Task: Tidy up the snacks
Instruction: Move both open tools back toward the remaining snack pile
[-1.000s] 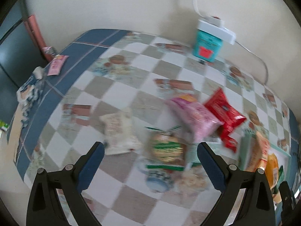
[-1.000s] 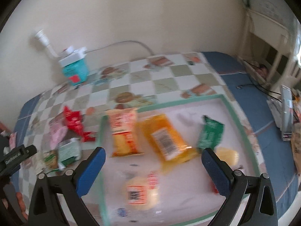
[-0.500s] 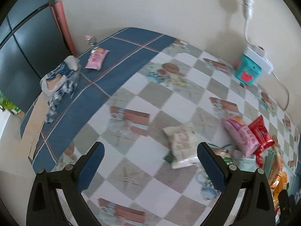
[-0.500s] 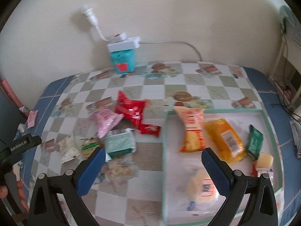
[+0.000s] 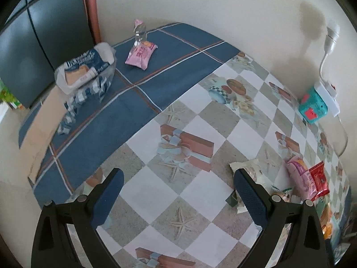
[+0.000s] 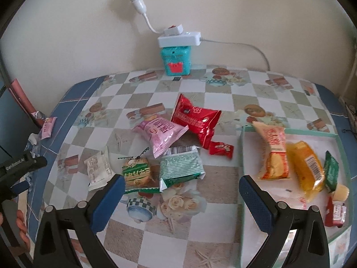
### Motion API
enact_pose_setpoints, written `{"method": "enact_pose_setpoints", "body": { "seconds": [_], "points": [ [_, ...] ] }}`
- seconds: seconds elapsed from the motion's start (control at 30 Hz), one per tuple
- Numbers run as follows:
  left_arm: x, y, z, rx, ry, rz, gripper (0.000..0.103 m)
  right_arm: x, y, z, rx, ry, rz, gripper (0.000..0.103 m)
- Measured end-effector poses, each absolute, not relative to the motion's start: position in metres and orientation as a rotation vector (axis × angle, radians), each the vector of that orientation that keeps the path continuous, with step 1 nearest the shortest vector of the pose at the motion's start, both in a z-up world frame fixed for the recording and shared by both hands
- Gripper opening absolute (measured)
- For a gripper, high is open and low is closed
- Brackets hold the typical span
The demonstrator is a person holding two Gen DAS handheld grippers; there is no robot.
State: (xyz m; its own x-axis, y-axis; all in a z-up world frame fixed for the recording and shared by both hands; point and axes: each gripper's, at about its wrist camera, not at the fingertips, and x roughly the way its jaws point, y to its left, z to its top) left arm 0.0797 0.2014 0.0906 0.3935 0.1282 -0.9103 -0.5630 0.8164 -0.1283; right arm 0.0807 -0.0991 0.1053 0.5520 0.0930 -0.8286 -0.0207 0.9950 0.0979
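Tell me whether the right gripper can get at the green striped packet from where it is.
Probably yes: the right gripper is open and empty, the green striped packet lies just ahead, on top of the pile, uncovered.

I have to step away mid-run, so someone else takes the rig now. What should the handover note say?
Left tongs: open, empty, over bare tablecloth.
Right tongs: open, empty, above the loose pile.
In the tray: orange-red packet, yellow packet, small green packet, a few small items.
Still on the table: red bag, pink bag, green-white packet, biscuit packet, white packet, small red candy, plus a stray pink packet at the far left corner.
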Motion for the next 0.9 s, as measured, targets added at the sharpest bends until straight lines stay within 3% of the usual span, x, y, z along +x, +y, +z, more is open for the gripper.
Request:
{"method": "enact_pose_setpoints", "body": {
  "seconds": [0.33, 0.57, 0.63, 0.9],
  "points": [
    [0.104, 0.192, 0.063, -0.58, 1.128, 0.337, 0.099, 0.108, -0.101, 0.081, 0.104, 1.039, 0.107, 0.102],
    [0.123, 0.165, 0.043, -0.594, 1.168, 0.255, 0.099, 0.131, -0.102, 0.077, 0.115, 1.073, 0.143, 0.096],
    [0.129, 0.154, 0.038, -0.584, 1.176, 0.227, 0.099, 0.138, -0.099, 0.073, 0.097, 1.094, 0.151, 0.087],
    [0.141, 0.131, 0.028, -0.534, 1.207, 0.182, 0.095, 0.147, -0.092, 0.048, 0.051, 1.159, 0.14, 0.083]
  ]
}}
